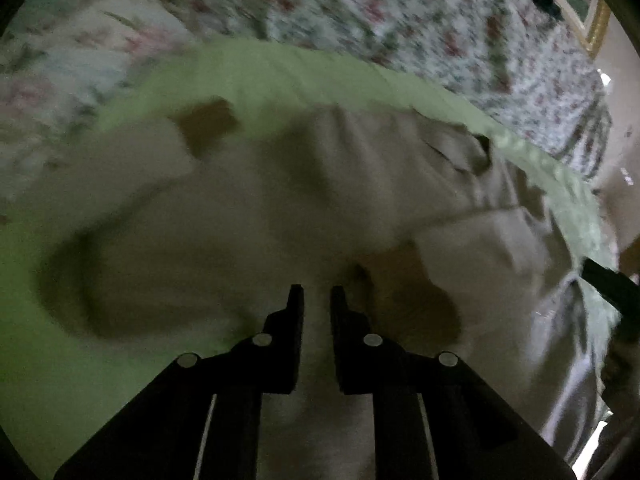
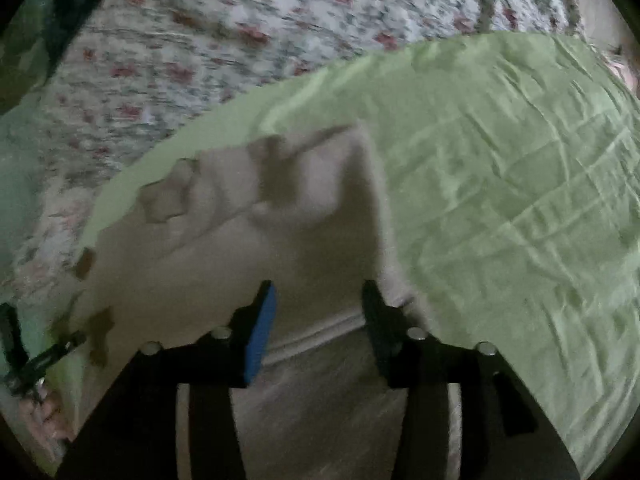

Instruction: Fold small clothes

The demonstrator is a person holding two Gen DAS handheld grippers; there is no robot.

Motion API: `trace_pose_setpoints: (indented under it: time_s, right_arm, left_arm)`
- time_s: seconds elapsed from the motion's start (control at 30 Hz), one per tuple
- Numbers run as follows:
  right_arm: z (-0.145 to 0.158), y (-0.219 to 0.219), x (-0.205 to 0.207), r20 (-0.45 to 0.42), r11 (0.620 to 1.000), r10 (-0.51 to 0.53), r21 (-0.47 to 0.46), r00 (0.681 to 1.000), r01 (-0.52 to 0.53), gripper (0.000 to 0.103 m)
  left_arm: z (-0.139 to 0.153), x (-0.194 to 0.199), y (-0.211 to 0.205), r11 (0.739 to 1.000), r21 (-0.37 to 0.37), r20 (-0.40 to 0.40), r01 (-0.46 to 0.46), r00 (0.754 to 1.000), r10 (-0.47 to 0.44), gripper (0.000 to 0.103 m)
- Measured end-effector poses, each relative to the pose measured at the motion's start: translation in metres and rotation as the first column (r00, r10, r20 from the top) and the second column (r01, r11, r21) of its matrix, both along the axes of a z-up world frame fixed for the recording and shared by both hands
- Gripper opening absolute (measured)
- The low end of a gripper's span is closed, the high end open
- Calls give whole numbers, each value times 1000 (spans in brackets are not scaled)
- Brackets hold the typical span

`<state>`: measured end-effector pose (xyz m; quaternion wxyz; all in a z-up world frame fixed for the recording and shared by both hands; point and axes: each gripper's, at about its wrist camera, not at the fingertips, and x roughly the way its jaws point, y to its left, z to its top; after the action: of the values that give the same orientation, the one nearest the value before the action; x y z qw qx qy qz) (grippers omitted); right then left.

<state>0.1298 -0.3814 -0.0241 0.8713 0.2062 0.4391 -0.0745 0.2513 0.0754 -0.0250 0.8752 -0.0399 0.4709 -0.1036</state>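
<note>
Right wrist: beige garment (image 2: 304,216) (blurred) between parted fingers (image 2: 262,336)

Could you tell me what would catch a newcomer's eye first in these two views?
The beige garment with brown star patches, spread across the middle of a light green sheet. Behind both runs a floral bedspread along the top. At the bottom of each view, a black tool hangs over the garment: the left tool nearly closed, the right tool parted.

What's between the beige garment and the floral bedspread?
A light green sheet: the beige garment lies on it, and a green strip separates its far edge from the floral bedspread. Clearest in the right wrist view.
</note>
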Motion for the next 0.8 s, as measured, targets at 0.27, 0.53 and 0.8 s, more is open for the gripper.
trace_pose_setpoints:
  time_s: [0.27,0.53,0.8]
  right_arm:
    - [12,60,-32,9,984,149,93,989,-149,59]
    - [-6,83,-42,-32,973,182,152,983,-175,59]
    - [-6,87,-44,-27,971,180,164,983,-173,59]
  left_arm:
    - [29,49,47,964,213,98,-159,985,141,62]
    - [-11,107,68,944,302,-6,-130,990,138,59]
    - [-6,93,89,976,164,3,-143,990,144,8]
